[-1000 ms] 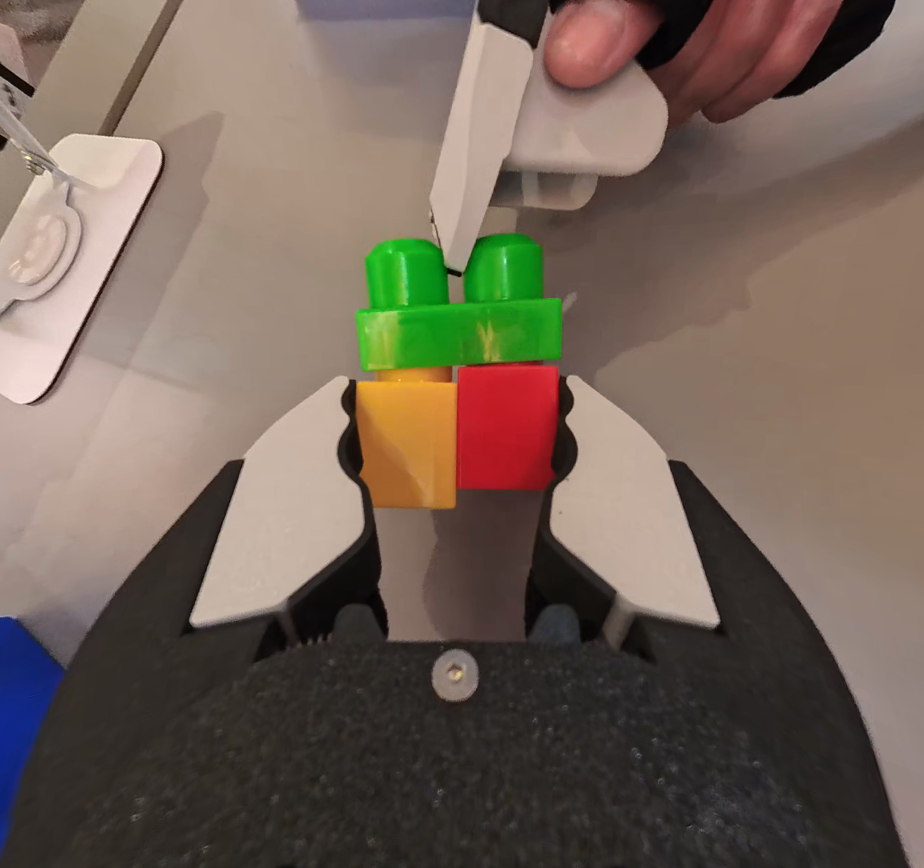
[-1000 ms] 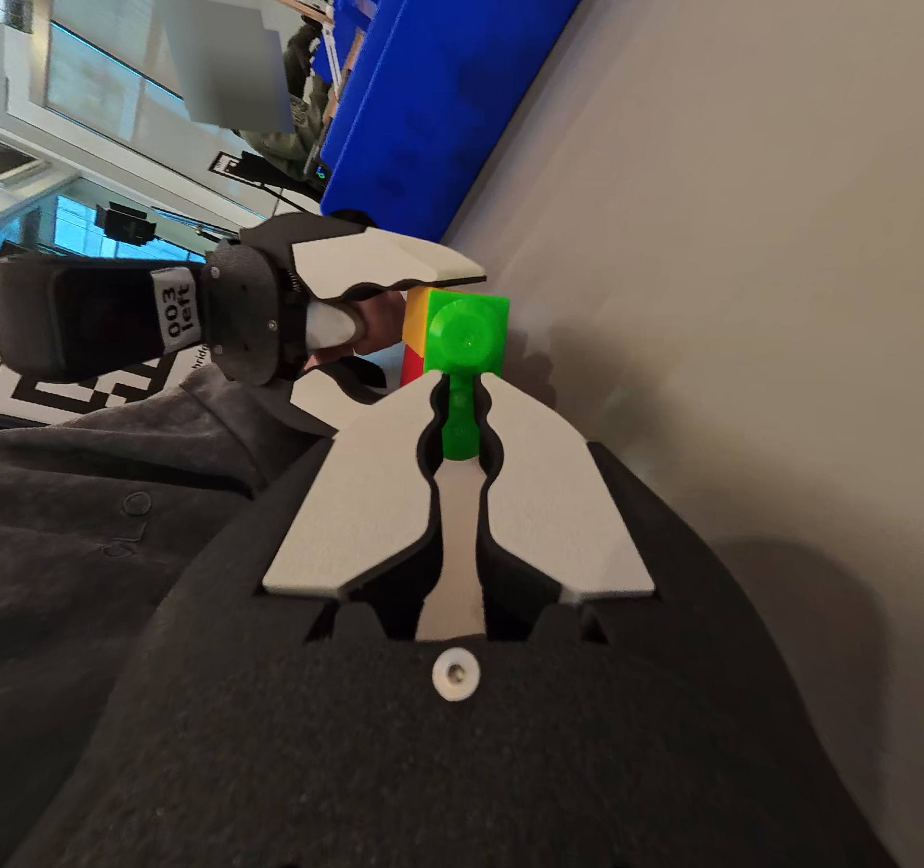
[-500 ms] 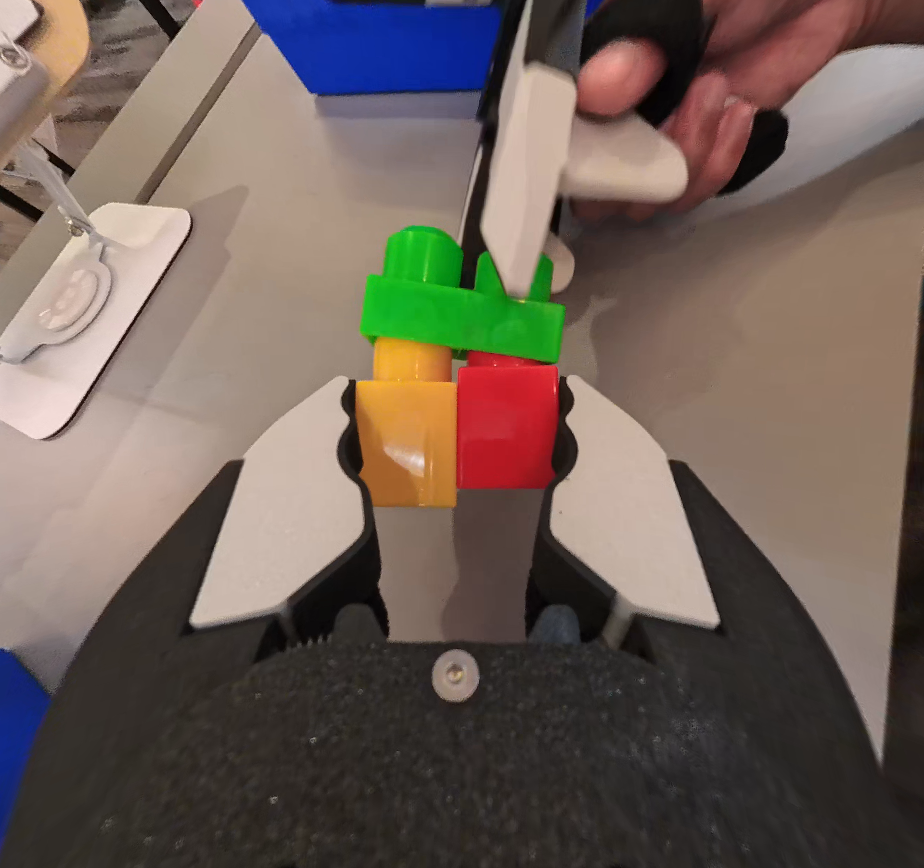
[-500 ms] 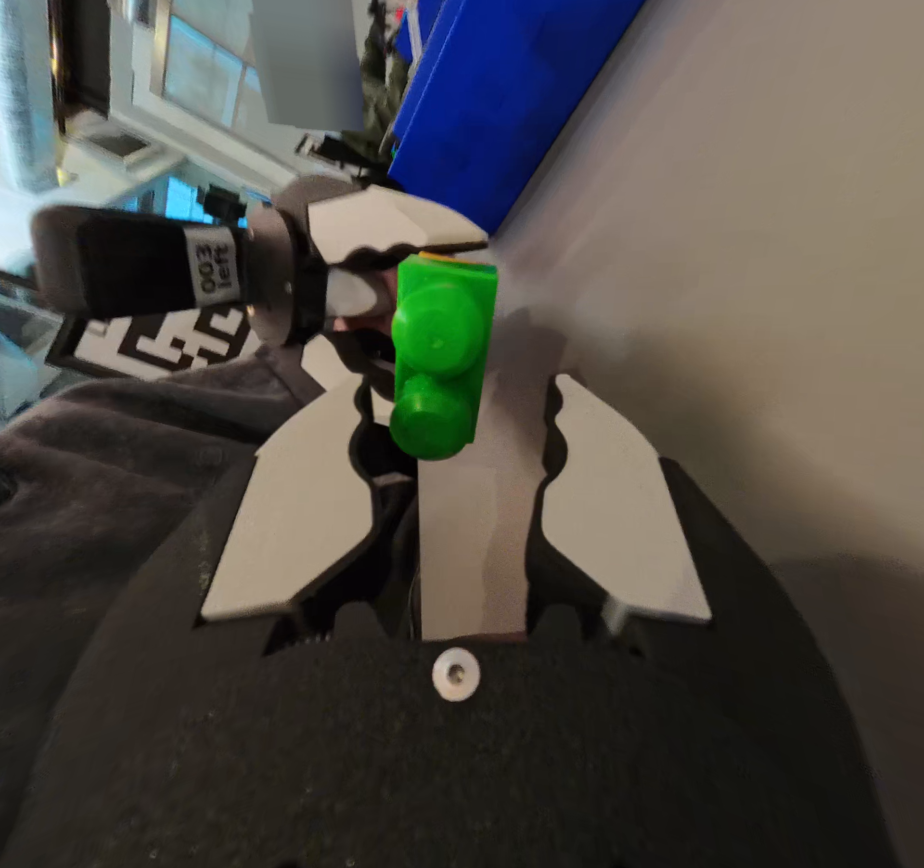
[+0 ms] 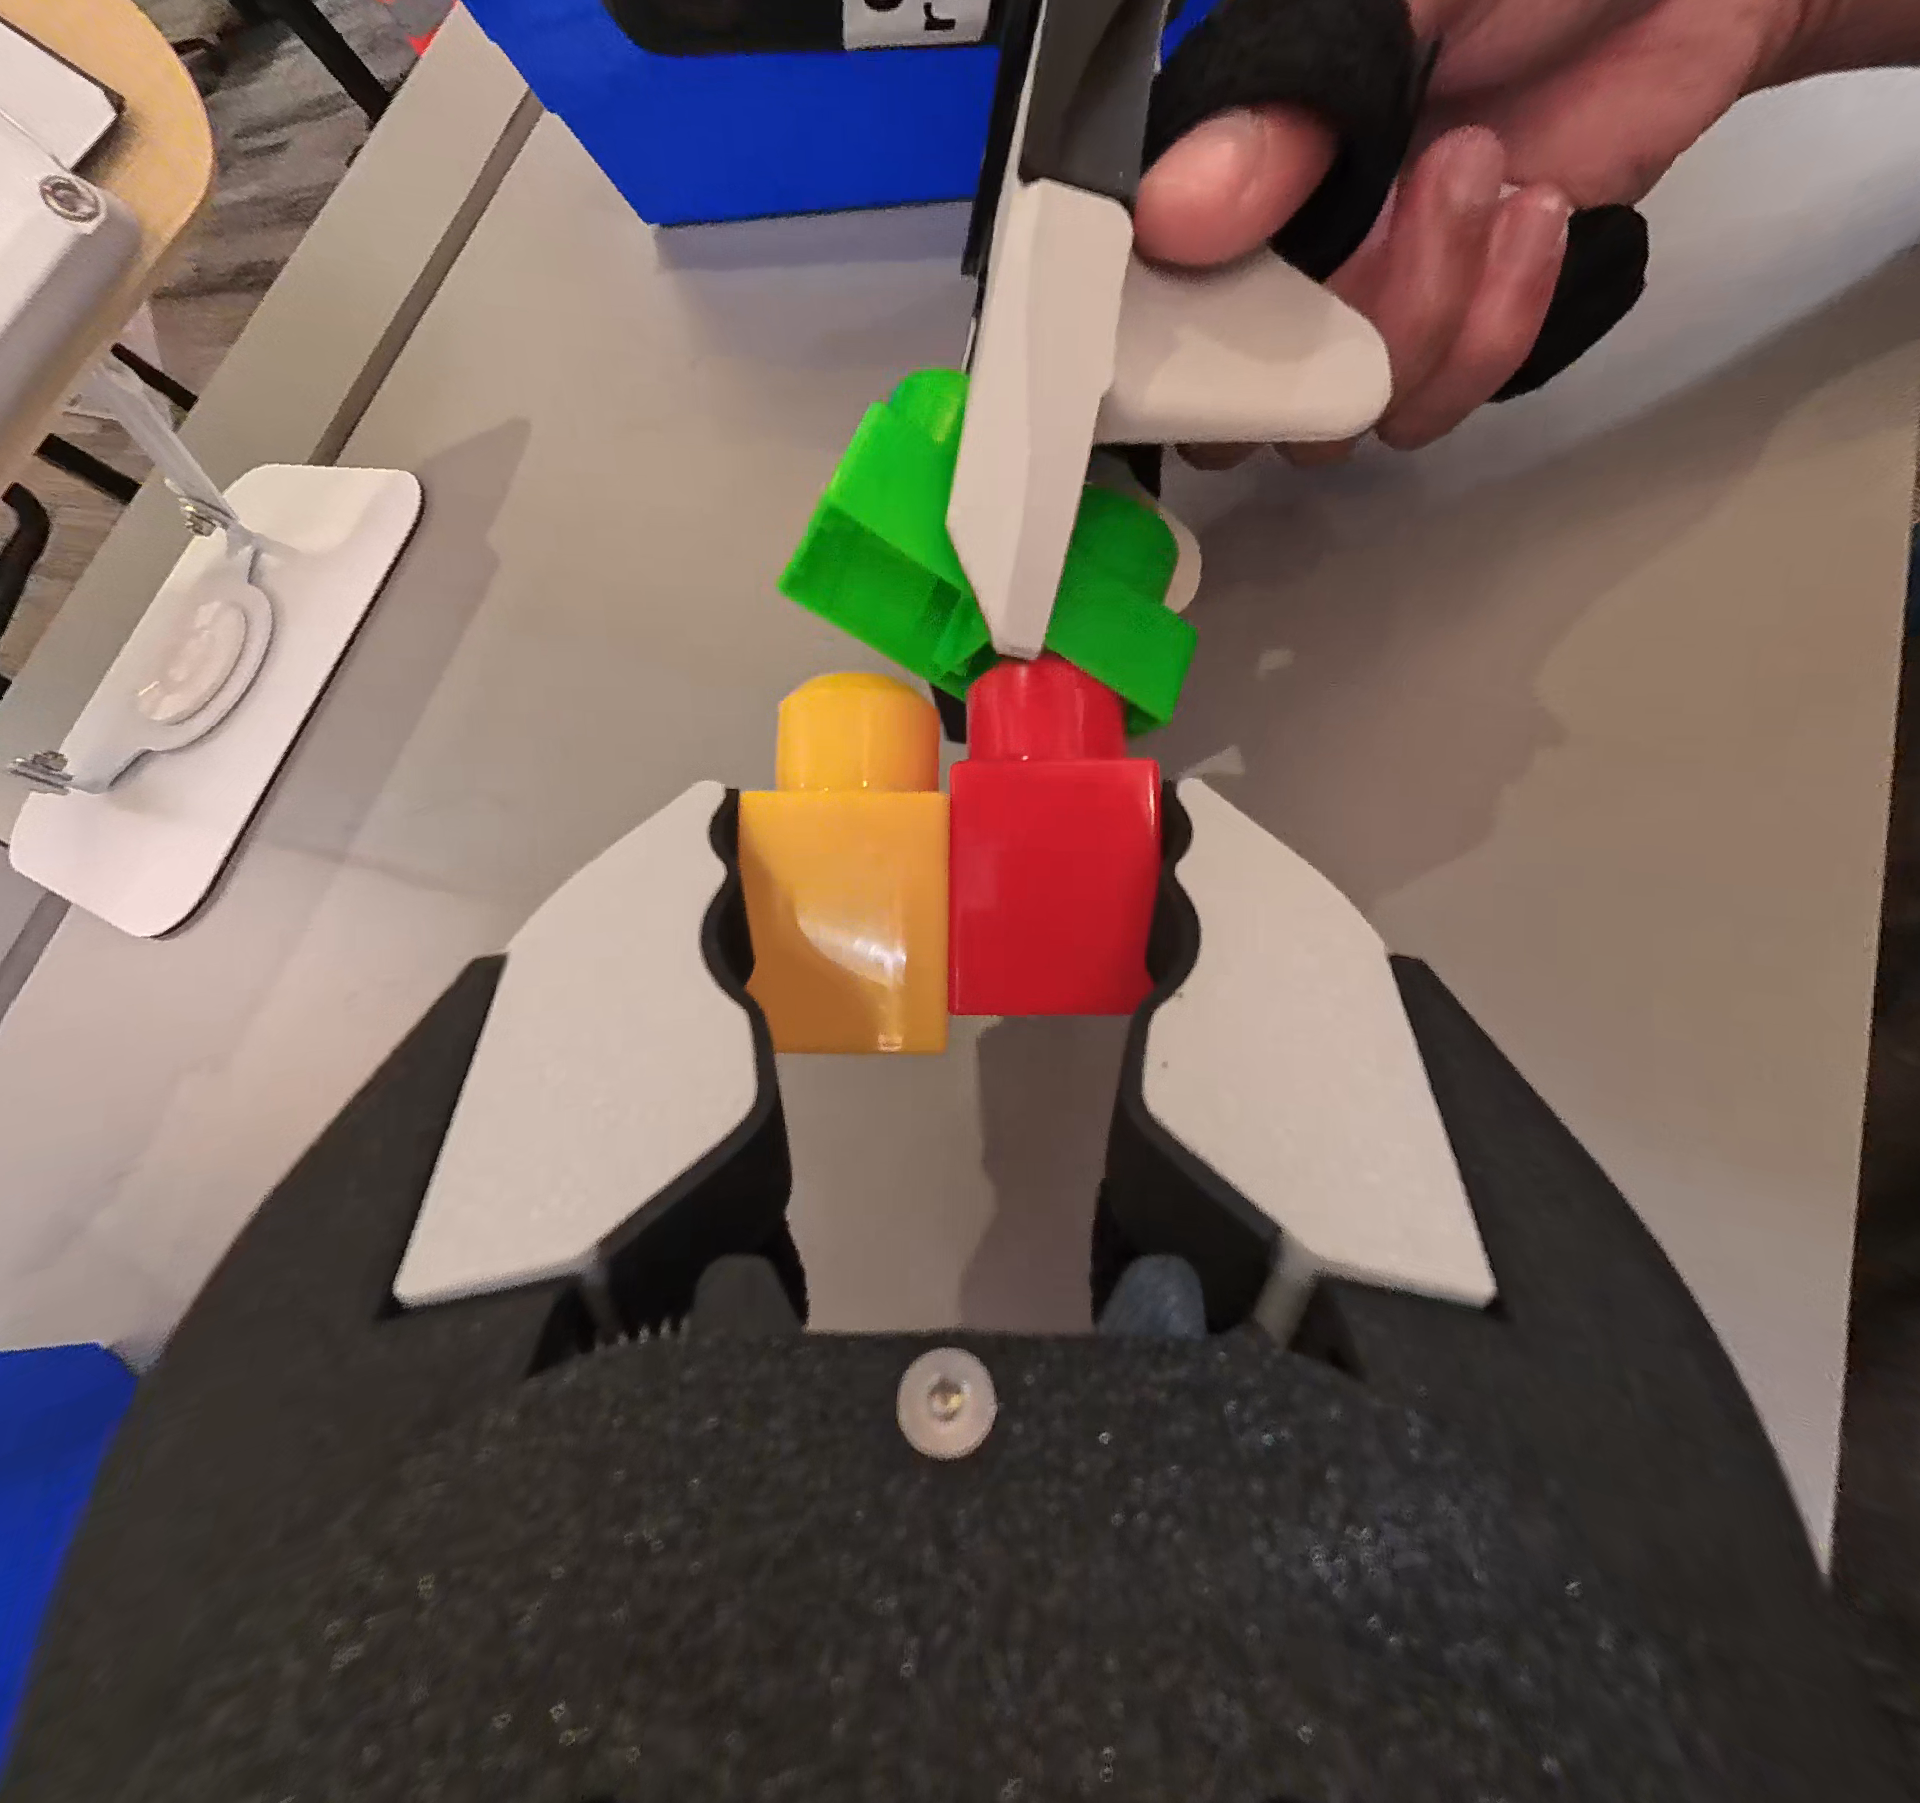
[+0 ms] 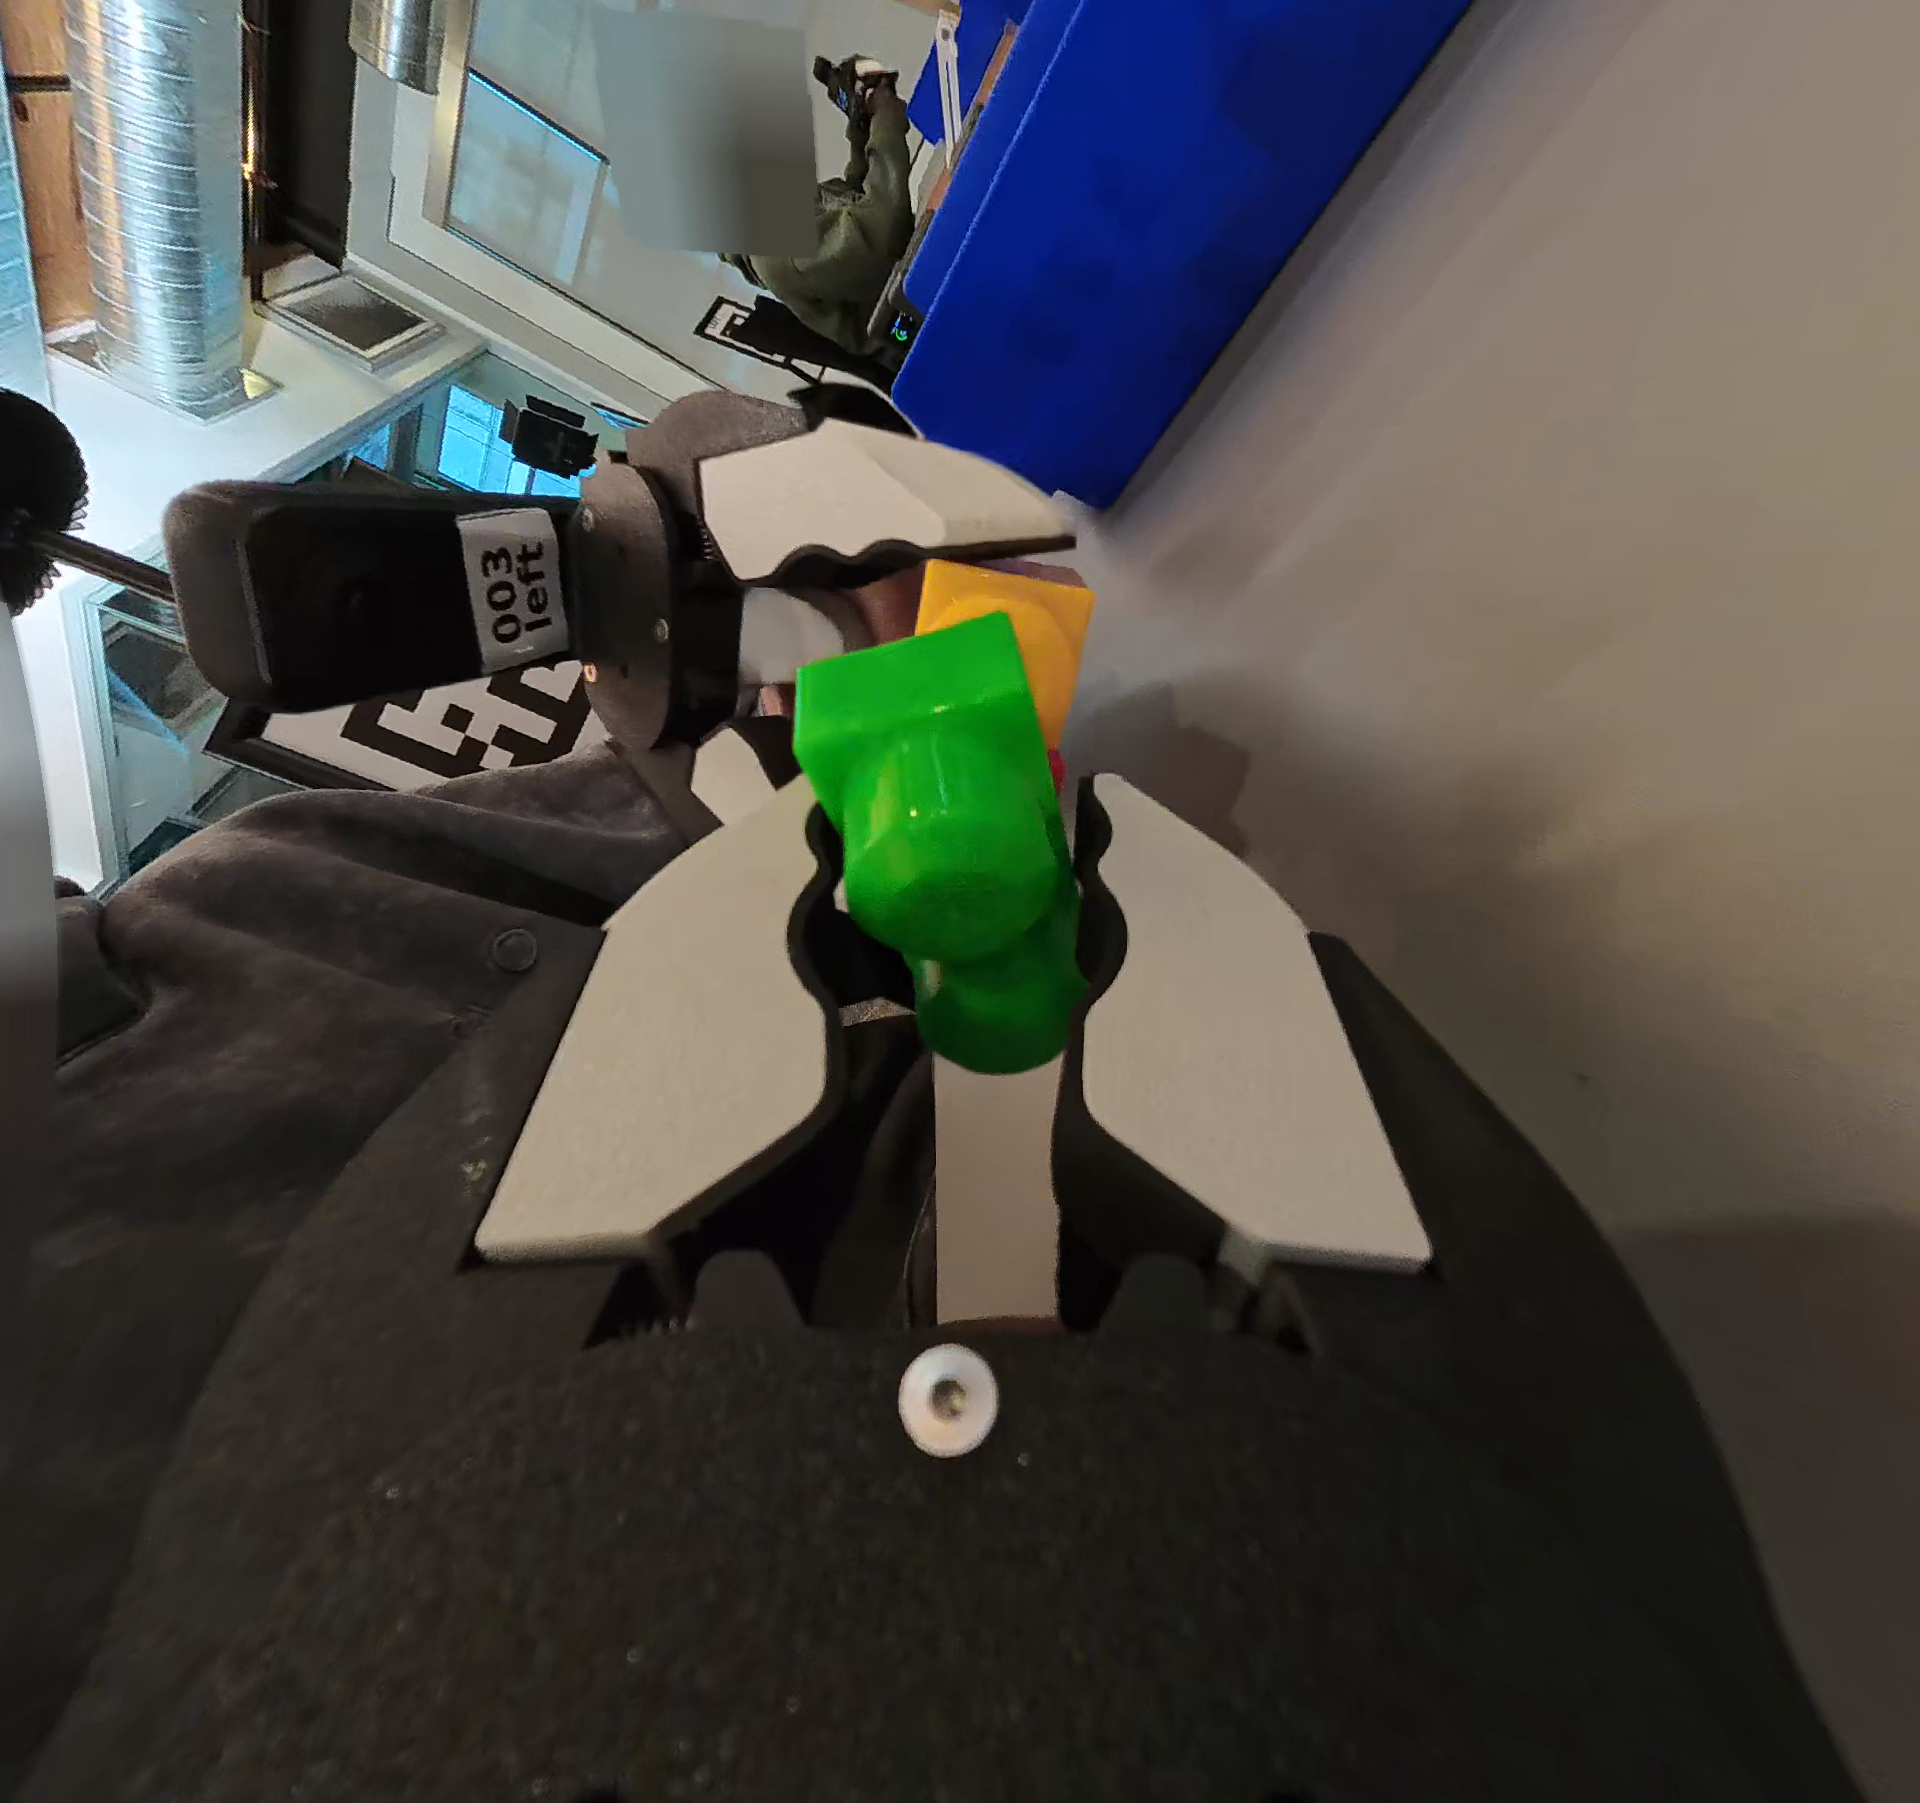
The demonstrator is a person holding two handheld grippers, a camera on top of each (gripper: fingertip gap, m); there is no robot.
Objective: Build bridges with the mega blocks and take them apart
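So the left gripper (image 5: 951,906) has its jaws clamped on two single-stud blocks side by side: the yellow block (image 5: 847,922) against the left finger, the red block (image 5: 1049,891) against the right one, the two touching each other. Both studs point away from the camera.

The right gripper (image 6: 951,906) is pinching the green block (image 6: 935,818), a two-stud piece, with its jaws closed on the sides. In the left wrist view the green block (image 5: 894,548) is tilted, hollow underside showing, clear of the yellow stud, with its lower right end just touching or overlapping the red stud; can't tell if it's still seated there.

A bare hand (image 5: 1558,143) with black finger sleeves works the right gripper. All of it sits over a grey table (image 5: 520,922). Further out there's a blue bin (image 5: 779,143) at the far edge and a white card with a metal clip (image 5: 208,683) off to the left.
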